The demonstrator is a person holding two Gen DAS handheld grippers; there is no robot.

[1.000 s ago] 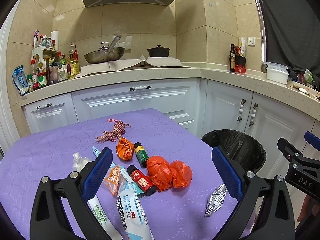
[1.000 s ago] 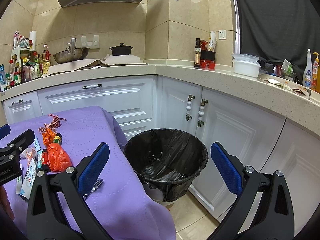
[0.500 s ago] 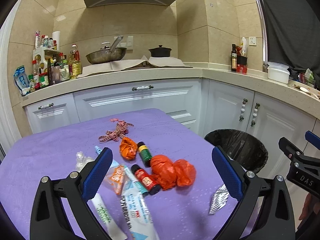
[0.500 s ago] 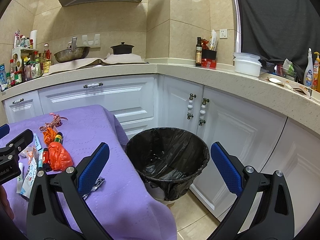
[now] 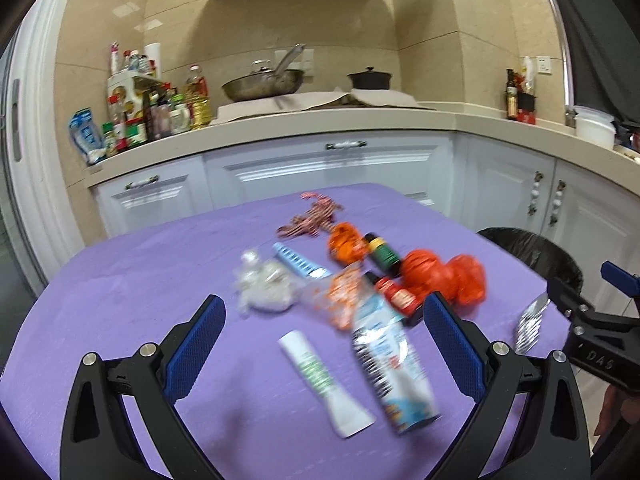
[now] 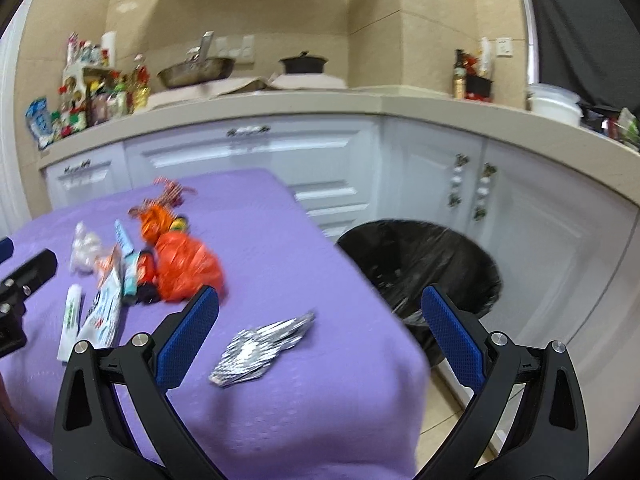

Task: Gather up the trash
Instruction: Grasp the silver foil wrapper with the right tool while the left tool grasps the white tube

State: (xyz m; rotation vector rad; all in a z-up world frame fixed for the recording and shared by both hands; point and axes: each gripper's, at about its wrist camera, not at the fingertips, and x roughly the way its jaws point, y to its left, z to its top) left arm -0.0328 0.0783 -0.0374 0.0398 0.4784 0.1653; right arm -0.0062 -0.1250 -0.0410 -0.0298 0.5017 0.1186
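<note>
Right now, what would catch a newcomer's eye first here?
The bright orange bags crumpled mid-table among bottles and tubes on the purple cloth. Next, the silver foil wrapper lying alone near the table's edge, between the open right tongs, with the black-lined trash bin just beyond.

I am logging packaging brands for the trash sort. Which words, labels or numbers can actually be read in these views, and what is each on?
"DAS": white letters on the black body of the right hand-held gripper, seen in the left wrist view.
Blue and white pouch: printed, too blurred to read.
White tube: green print, too blurred to read.
Small bottle with red label: blurred, unreadable.
Counter bottles: too small to read.
</note>
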